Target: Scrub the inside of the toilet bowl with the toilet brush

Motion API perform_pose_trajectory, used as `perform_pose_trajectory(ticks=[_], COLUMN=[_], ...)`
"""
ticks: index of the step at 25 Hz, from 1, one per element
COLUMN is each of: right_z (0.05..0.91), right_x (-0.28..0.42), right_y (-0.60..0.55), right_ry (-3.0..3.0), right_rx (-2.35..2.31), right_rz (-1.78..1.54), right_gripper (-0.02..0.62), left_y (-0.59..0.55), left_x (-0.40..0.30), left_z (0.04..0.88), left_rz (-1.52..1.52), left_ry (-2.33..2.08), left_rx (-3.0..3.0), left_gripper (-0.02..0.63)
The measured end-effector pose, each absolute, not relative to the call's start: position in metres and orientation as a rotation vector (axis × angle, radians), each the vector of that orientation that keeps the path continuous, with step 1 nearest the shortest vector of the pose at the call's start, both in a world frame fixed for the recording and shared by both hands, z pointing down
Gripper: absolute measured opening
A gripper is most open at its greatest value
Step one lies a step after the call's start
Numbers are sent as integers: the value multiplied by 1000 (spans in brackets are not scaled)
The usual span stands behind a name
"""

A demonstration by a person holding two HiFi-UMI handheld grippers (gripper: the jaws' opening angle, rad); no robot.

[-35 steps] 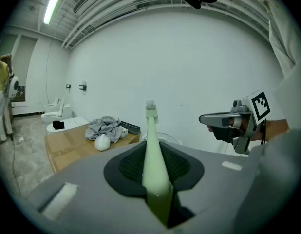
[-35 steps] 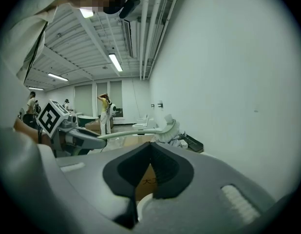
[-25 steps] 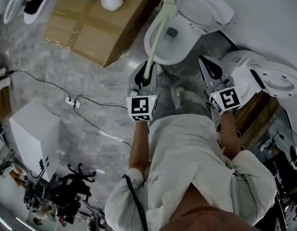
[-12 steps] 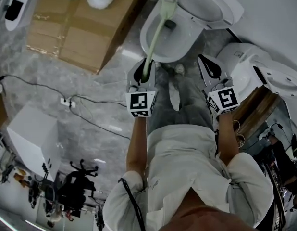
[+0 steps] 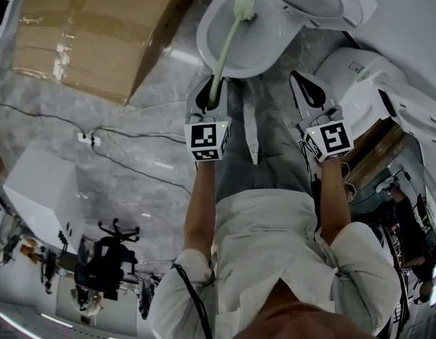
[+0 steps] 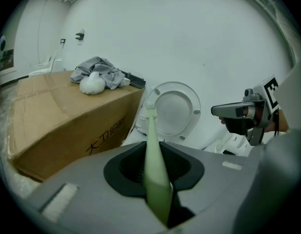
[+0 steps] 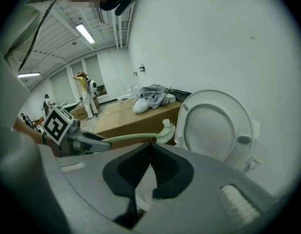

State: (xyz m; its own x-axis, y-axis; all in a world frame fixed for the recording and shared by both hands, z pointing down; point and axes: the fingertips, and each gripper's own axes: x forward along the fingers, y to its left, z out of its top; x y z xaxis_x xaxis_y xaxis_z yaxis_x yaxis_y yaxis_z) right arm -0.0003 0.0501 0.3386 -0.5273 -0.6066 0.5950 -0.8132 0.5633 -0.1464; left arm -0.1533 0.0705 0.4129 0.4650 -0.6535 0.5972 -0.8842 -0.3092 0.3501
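The toilet brush (image 5: 226,42), clenched in the left tongs (image 5: 215,90), is kept at the toilet bowl's (image 5: 257,42) far rim. Scrubbing is judged barely begun. The right tongs (image 5: 303,87) are closed, empty.

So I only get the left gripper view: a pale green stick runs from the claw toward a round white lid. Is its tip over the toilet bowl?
Observer: Yes. In the head view the pale green toilet brush reaches over the far part of the white toilet bowl. Whether it touches the bowl I cannot tell.
Visitor: What is on the tip?
Observer: White bristles, plain in the right gripper view.
Visitor: And the other claw?
Observer: Its own view shows the right claw shut, with nothing in it.
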Motion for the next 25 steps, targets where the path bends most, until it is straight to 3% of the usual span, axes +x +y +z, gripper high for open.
perform_pose_trajectory(ticks=[25], right_z=[465], right_x=[51], right_y=[19], right_ry=[-2273], right_rx=[951], right_rz=[793], right_gripper=[3], left_y=[70], left_x=[-81], left_z=[551], left_rz=[566], left_ry=[-1247], left_rx=[1783], left_gripper=[101])
